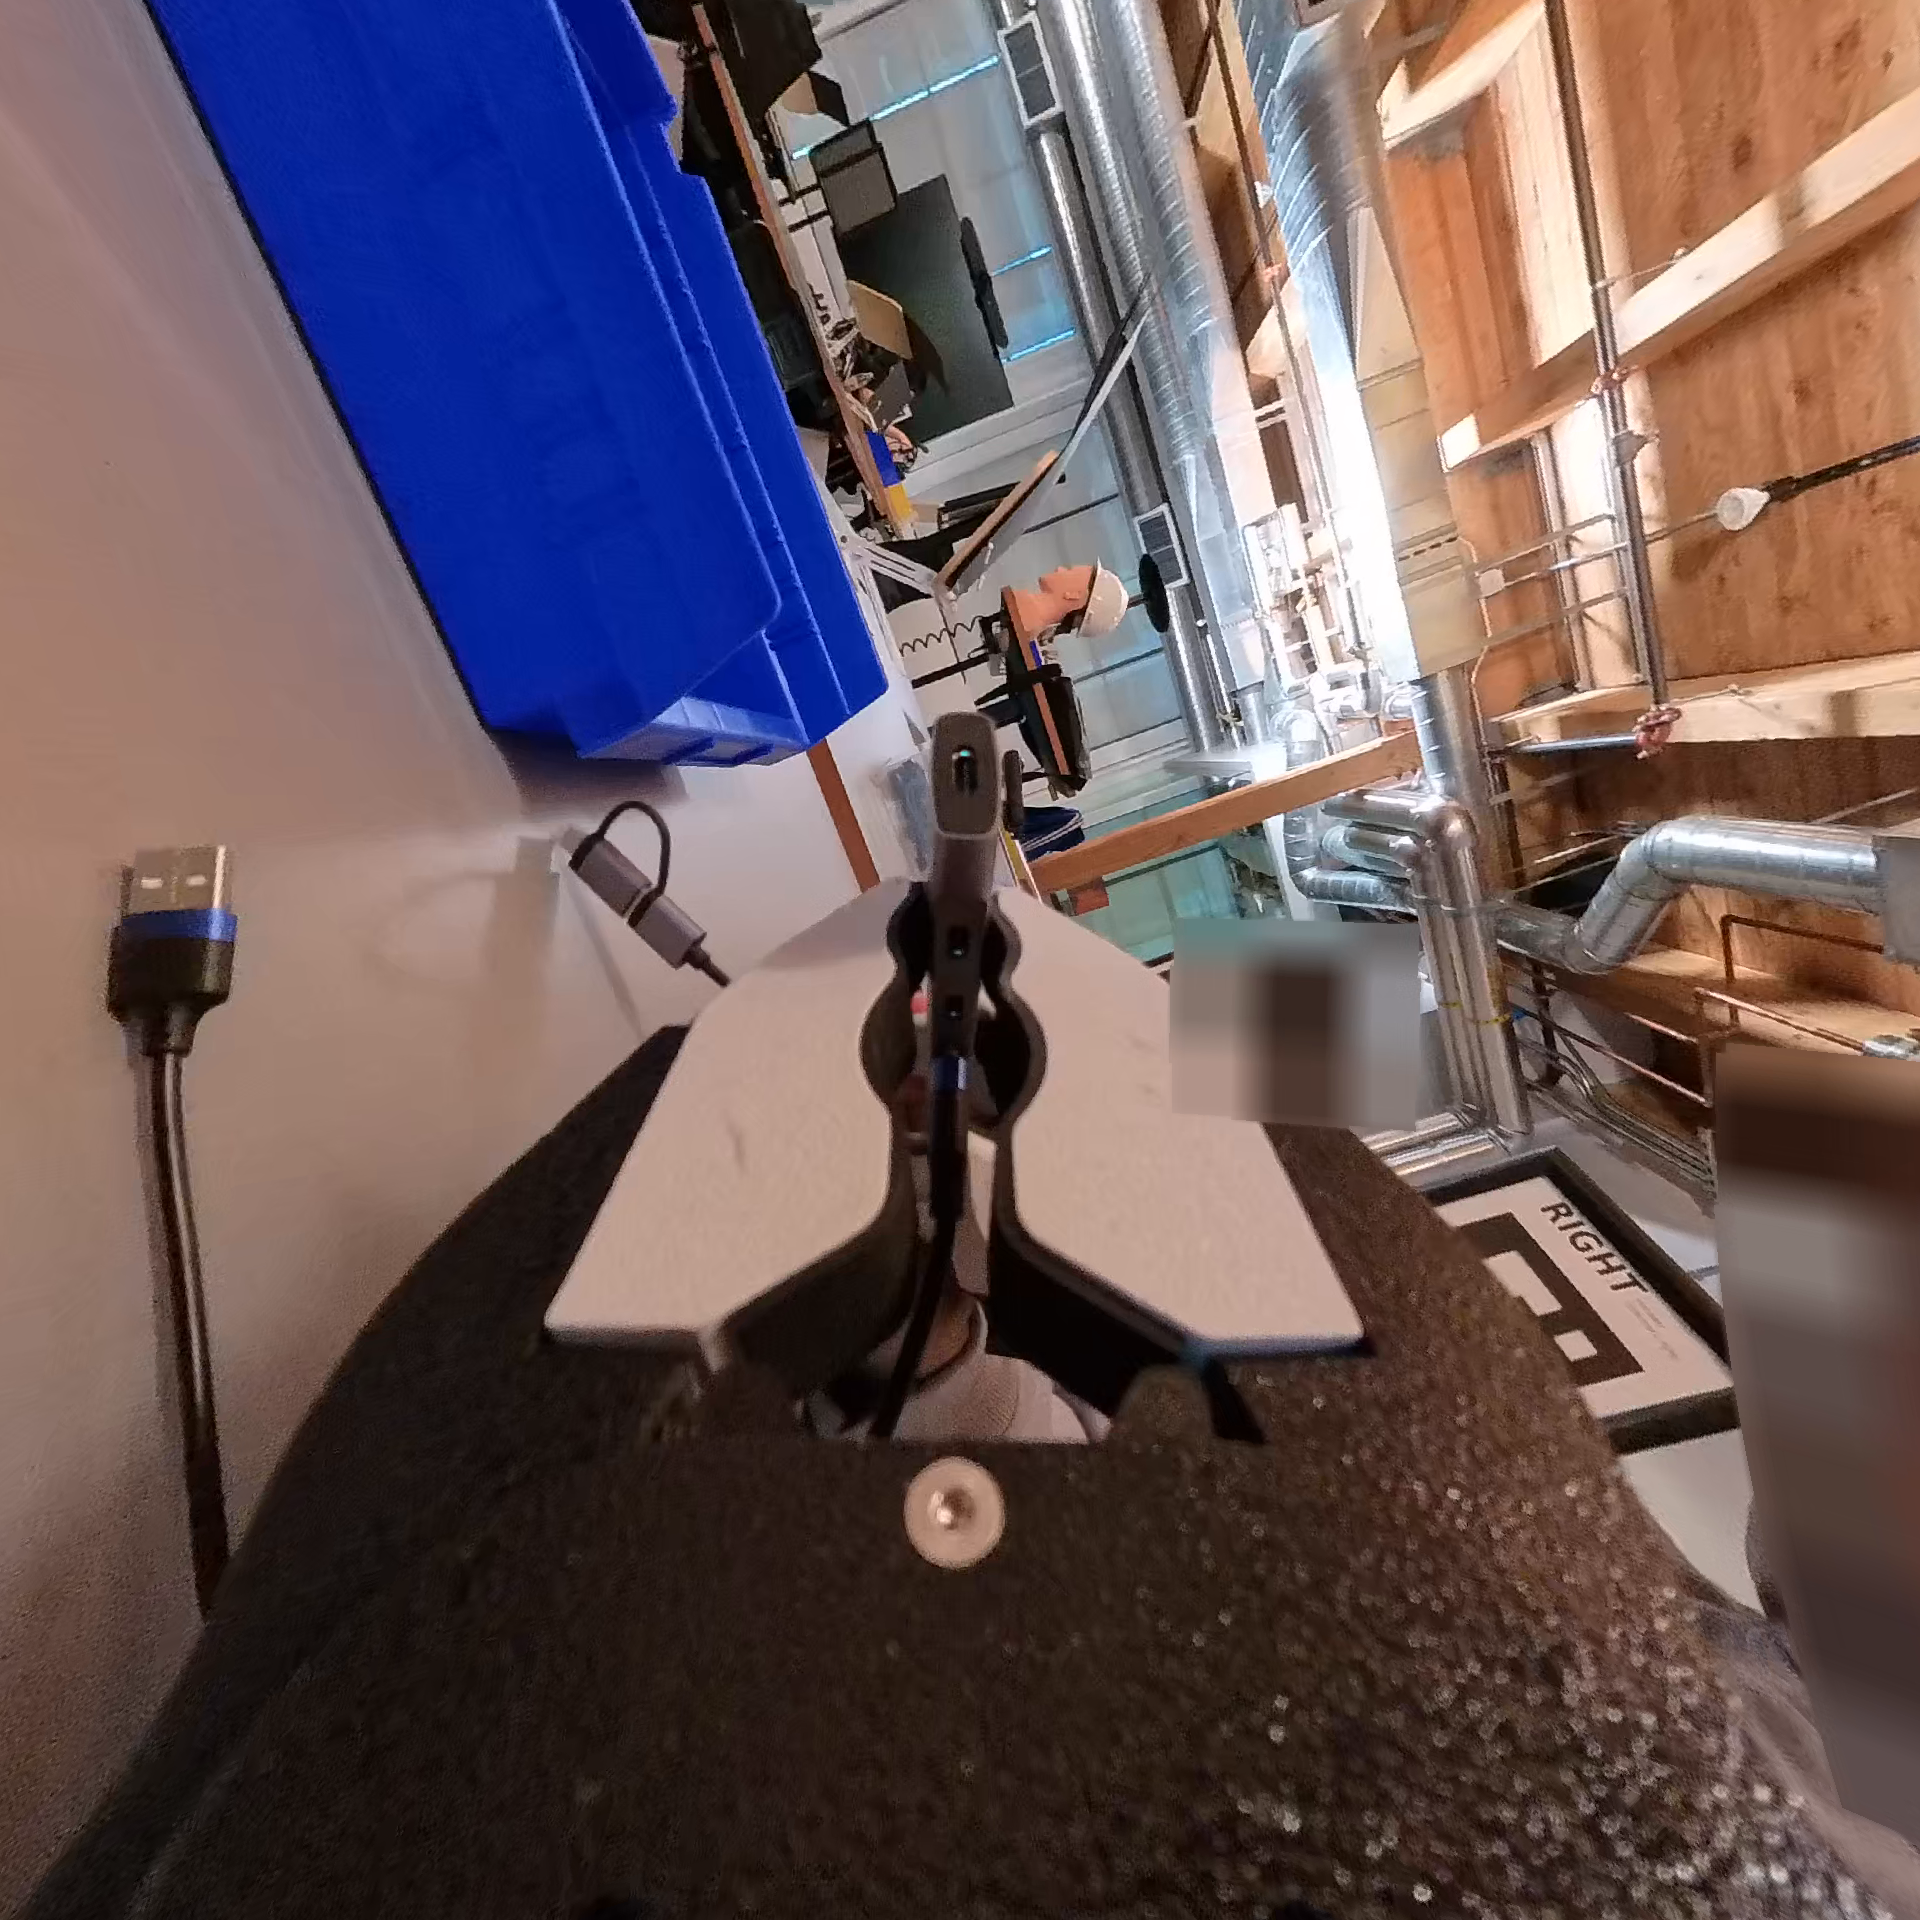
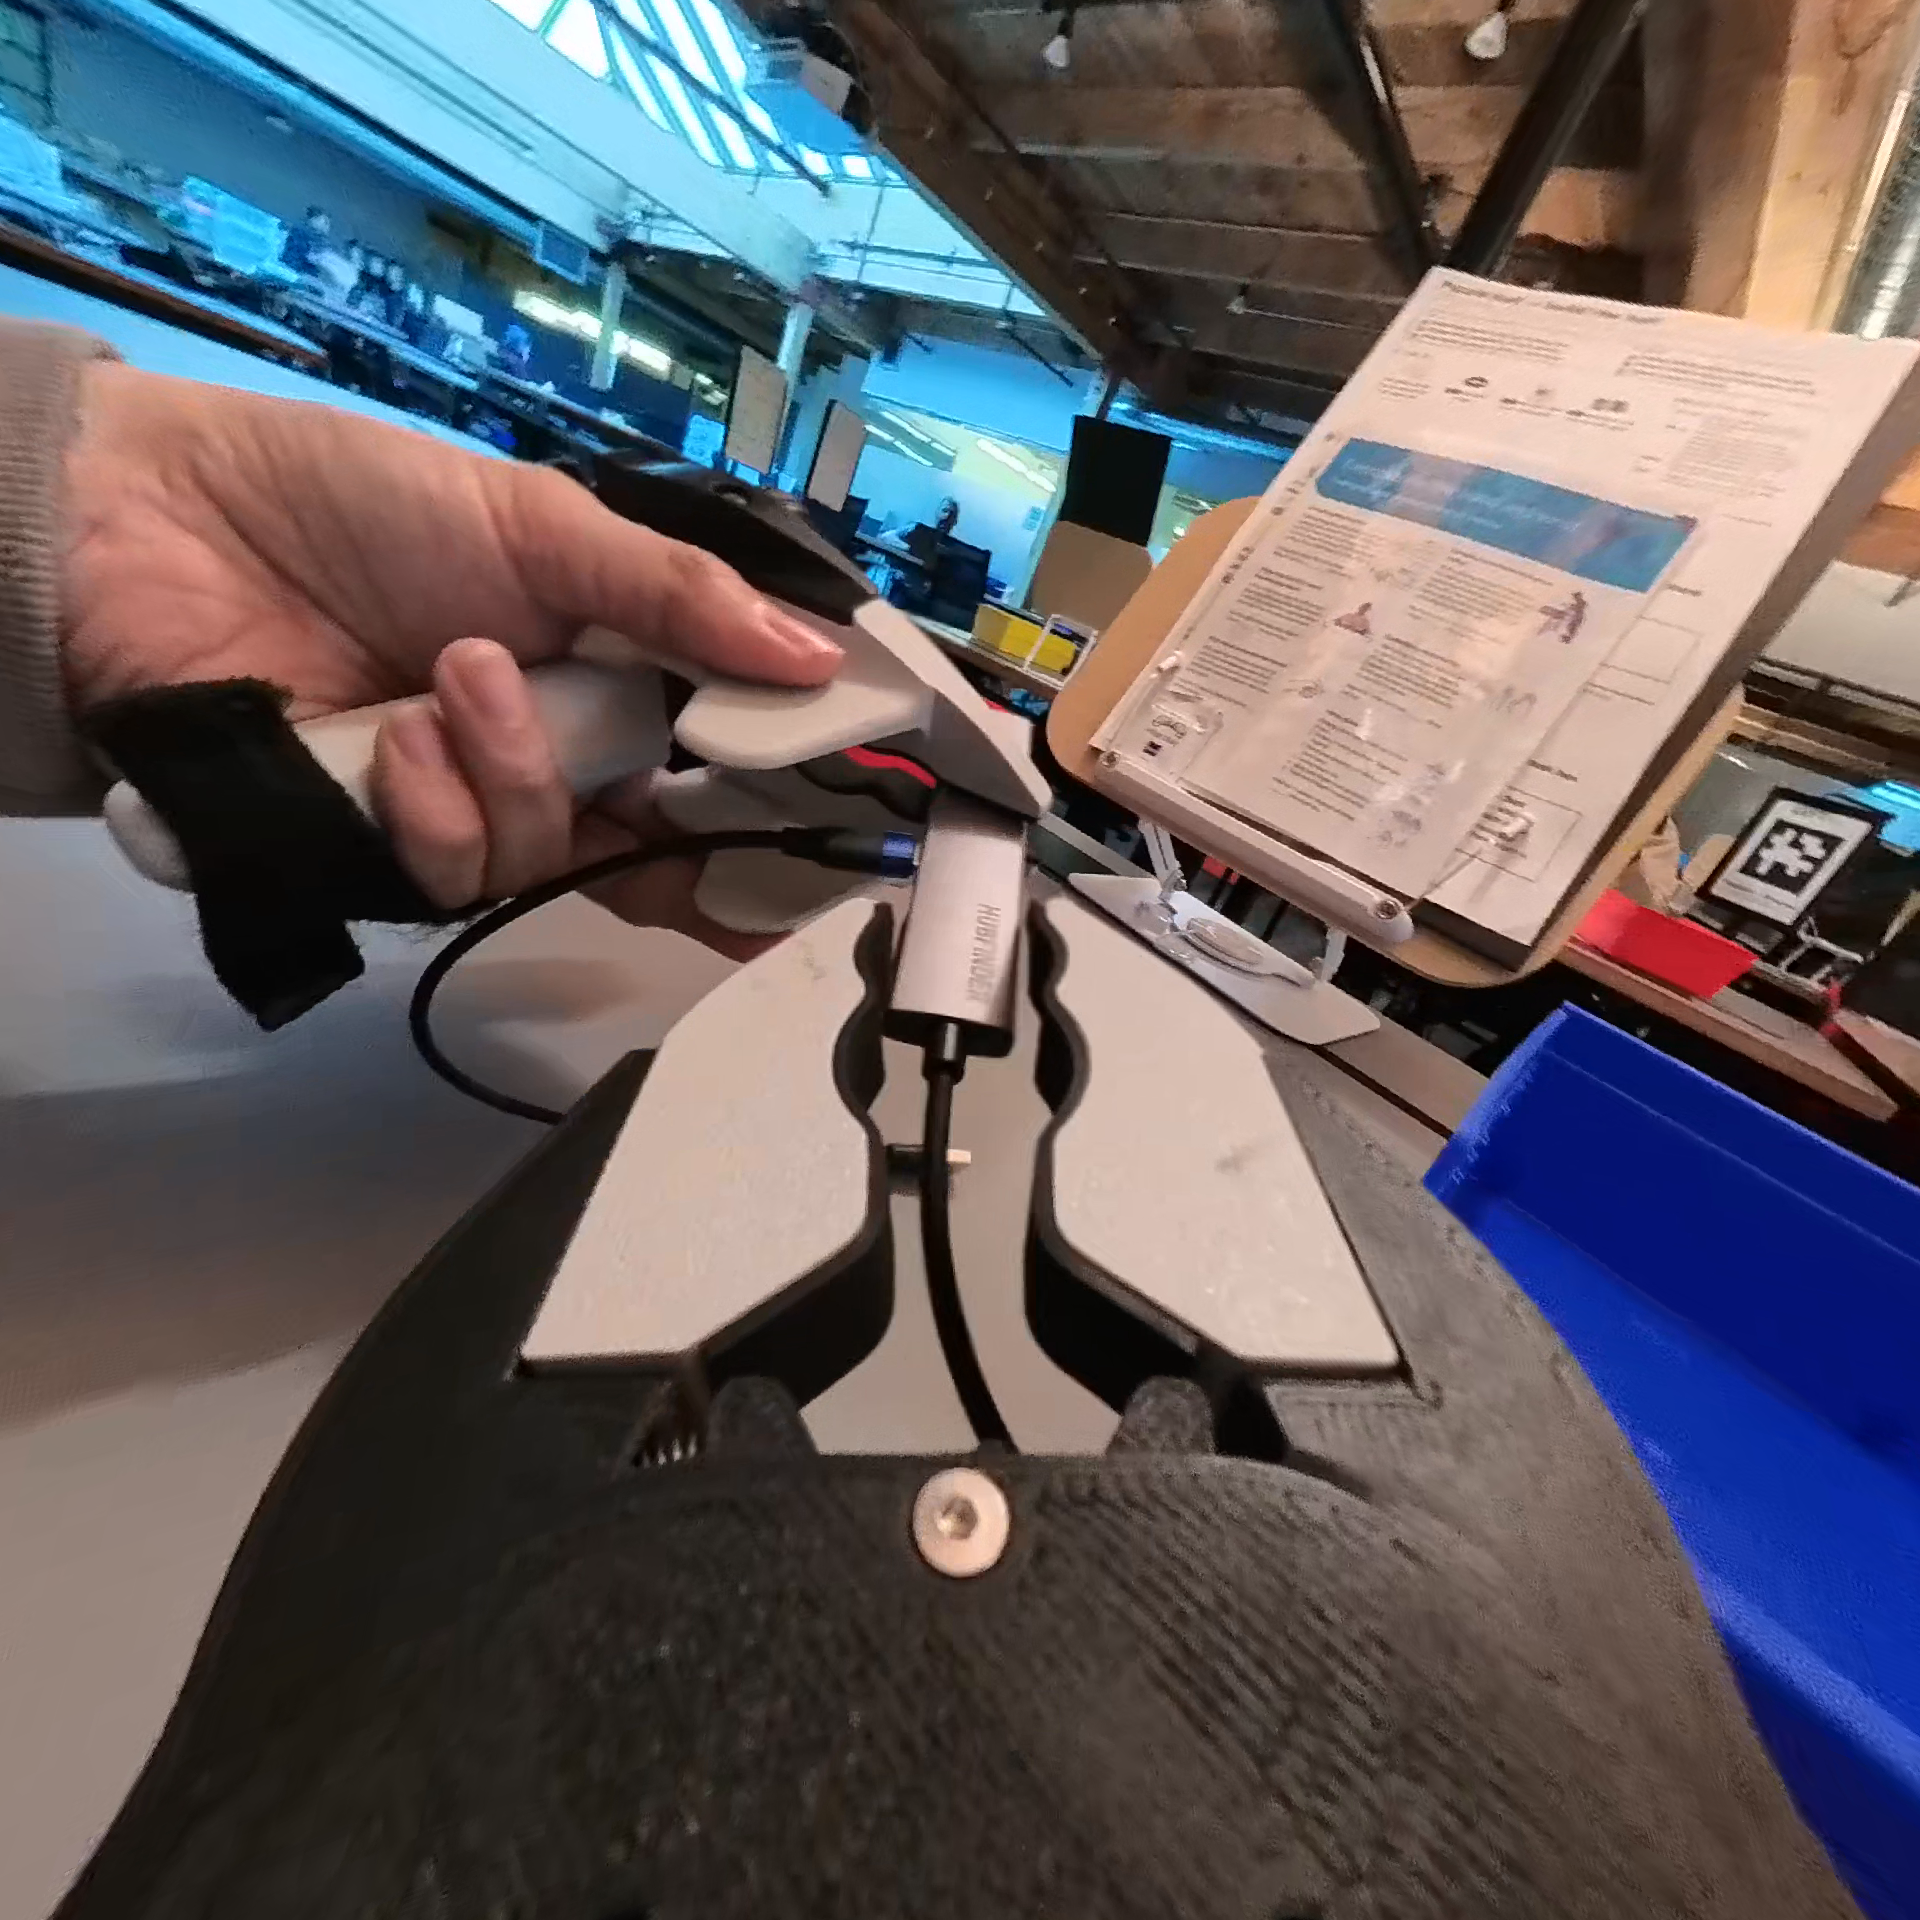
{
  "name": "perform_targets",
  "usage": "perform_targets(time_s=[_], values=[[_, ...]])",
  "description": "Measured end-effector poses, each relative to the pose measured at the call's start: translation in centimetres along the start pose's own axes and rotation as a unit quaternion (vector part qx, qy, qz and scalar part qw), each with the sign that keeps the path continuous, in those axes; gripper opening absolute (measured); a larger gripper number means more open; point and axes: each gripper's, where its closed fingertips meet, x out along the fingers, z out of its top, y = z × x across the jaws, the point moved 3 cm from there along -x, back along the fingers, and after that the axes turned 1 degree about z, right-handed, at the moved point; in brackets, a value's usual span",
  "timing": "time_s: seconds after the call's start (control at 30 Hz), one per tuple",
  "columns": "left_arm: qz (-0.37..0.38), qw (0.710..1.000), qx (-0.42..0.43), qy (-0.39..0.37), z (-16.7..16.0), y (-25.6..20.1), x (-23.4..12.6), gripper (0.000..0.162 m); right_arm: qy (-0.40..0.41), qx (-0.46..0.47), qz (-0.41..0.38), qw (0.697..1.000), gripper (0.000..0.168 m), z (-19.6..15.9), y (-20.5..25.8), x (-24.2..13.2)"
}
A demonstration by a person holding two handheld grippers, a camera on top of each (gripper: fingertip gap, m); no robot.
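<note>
Your left tool (image 1: 951,935) was clamped on the grey USB hub (image 1: 961,831), and your right tool (image 2: 956,966) pinched the same hub's cable end above the white worktop (image 1: 260,727). A blue bin (image 2: 1714,1299) sat just beside them.

The USB hub (image 2: 951,935) looks like brushed grey metal, matt. Both grippers' fingers (image 1: 727,1153) are smooth matt grey plastic on rough, grainy black bodies. The bin (image 1: 499,343) is glossy blue plastic. The table (image 1: 135,520) is smooth and white.
</note>
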Motion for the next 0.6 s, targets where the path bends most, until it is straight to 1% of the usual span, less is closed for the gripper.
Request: perform_targets(time_s=[0.1, 0.13, 0.2, 0.23, 0.3, 0.37, 0.47, 0.5, 0.6], values=[[0.015, 1.0, 0.011, 0.003, 0.1, 0.1, -0.1, 0.009, 0.001, 0.033, -0.027, 0.999, 0.043, -0.4, -0.7, 0.0], [0.02, 1.0, 0.014, 0.001, 0.1, 0.1, -0.1, 0.009, 0.003, 0.039, -0.026, 0.999, 0.044, -0.4, -0.7, 0.1], [0.01, 1.0, 0.006, -0.006, 0.2, -0.3, -0.1, 0.009, 0.018, 0.04, 0.007, 0.999, 0.033, -0.8, 0.1, 0.4], [-0.004, 1.0, -0.005, -0.01, 0.2, -0.7, 0.0, 0.009, 0.026, 0.035, 0.003, 0.999, 0.034, -1.0, 0.1, 0.5], [-0.007, 1.0, -0.006, -0.006, 0.1, -0.9, 0.3, 0.009, 0.01, 0.033, -0.01, 0.999, 0.024, -0.6, 0.1, 0.3], [-0.01, 1.0, -0.005, -0.004, 0.0, -1.1, 0.5, 0.009, -0.001, 0.035, -0.017, 0.999, 0.024, -0.5, -0.1, 0.1], [-0.012, 1.0, -0.005, -0.002, 0.1, -1.1, 0.7, 0.009, -0.013, 0.058, -0.006, 0.998, 0.024, -0.3, -0.3, 0.1], [-0.009, 1.0, -0.007, -0.001, 0.1, -1.0, 0.8, 0.009, -0.024, 0.073, -0.004, 0.997, 0.027, -0.1, -0.3, 0.0], [-0.005, 1.0, -0.003, -0.002, 0.0, -0.8, 1.1, 0.009, -0.022, 0.122, -0.001, 0.992, 0.025, -0.1, -0.6, 0.1]])
